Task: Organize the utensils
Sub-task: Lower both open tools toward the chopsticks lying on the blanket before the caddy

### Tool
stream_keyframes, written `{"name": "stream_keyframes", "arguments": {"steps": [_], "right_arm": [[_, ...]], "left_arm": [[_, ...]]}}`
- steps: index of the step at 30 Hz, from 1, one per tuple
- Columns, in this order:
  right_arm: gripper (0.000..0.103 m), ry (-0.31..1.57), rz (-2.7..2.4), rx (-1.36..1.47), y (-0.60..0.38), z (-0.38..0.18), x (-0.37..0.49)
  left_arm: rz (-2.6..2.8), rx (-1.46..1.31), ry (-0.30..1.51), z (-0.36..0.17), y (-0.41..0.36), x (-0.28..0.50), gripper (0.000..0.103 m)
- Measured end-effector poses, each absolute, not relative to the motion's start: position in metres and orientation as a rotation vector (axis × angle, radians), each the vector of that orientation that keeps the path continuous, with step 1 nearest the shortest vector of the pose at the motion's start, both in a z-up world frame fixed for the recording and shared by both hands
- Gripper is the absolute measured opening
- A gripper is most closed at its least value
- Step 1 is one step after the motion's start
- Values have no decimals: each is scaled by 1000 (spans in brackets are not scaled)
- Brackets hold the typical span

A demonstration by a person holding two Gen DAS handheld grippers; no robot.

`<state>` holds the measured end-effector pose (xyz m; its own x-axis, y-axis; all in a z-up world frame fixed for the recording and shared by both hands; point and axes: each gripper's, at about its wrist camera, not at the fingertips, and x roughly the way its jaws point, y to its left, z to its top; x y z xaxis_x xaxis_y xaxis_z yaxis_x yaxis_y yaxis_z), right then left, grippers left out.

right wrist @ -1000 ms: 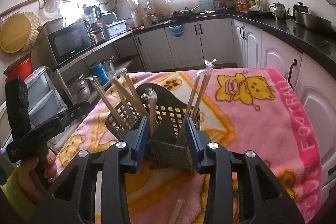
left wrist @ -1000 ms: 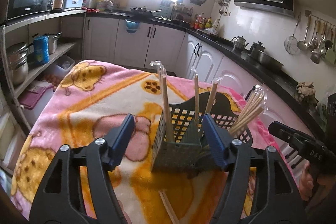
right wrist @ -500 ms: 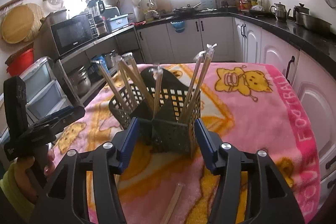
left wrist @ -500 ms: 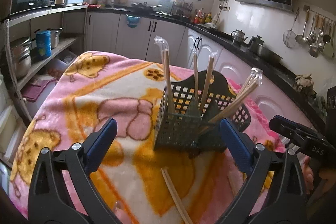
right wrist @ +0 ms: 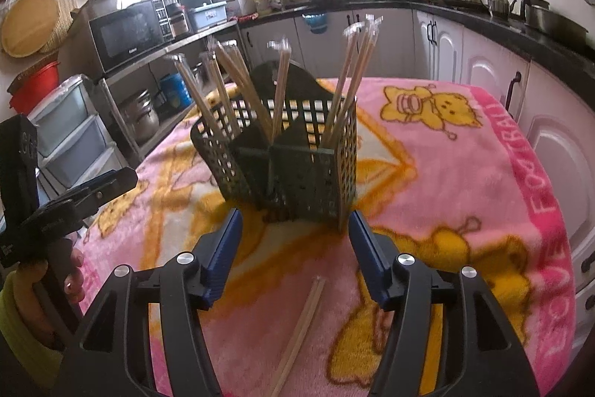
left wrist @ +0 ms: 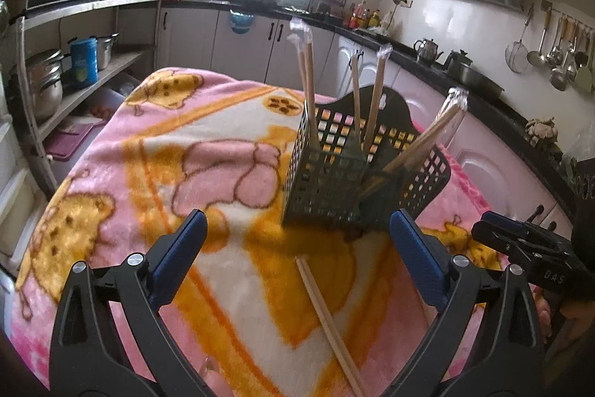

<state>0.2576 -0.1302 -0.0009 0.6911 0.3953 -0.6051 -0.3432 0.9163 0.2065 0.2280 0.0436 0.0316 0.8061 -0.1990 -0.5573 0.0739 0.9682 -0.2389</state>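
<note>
Kitchen cabinets and a dark counter run along the far and right walls, under a bright window. Nearer stands a table covered by a pink and orange blanket (left wrist: 156, 151) with cartoon bears.

1. Holder. A dark perforated holder (left wrist: 327, 181) stands upright on the blanket, near the middle of the table. Wrapped chopsticks (left wrist: 310, 92) lean in its compartments, tips up and spread apart.

2. Loose pair. One pair of chopsticks (left wrist: 327, 319) lies flat on the blanket, on the near side of the holder, not touching it. In the right wrist view the same pair (right wrist: 301, 326) lies between the two fingers, nearer than the pads.

3. Left gripper (left wrist: 295, 248). Its jaws are spread wide, having just been opening, and nothing is between the blue pads. The holder is just beyond the tips; the loose pair runs below and between the fingers.

4. Right gripper (right wrist: 293, 240). Its jaws have just been opening and stand released; the pads flank the holder's near corner without pressing it. In the left wrist view this gripper shows at the right edge, held by a hand (left wrist: 543, 315).

5. Surroundings. A microwave (right wrist: 128, 32) and pots sit on shelving at the left. Kettles (left wrist: 427, 49) stand on the right counter, and ladles (left wrist: 554, 51) hang on the right wall. No object lies between the grippers and the loose pair.
</note>
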Motion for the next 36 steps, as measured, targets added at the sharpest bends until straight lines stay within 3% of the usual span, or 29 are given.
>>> {"name": "stream_keyframes", "arguments": {"steps": [19,21,26,33,36], "right_arm": [[57,849,403,43,-128,-59,253],[57,856,408,40,-128,-64,253],[53,919,418,41,-125,-80,262],[48,981,431,46,-118,-87,284],[41,997,414,34,-114,-90,292]], "left_arm": [[-182,-203,835,-35,21,231,90],[-191,-205,846,-39,19,234,86],[-207,-212,888,-49,14,246,64],[-215,-265,956,-58,14,271,60],[-206,-245,971,-57,9,279,60]]}}
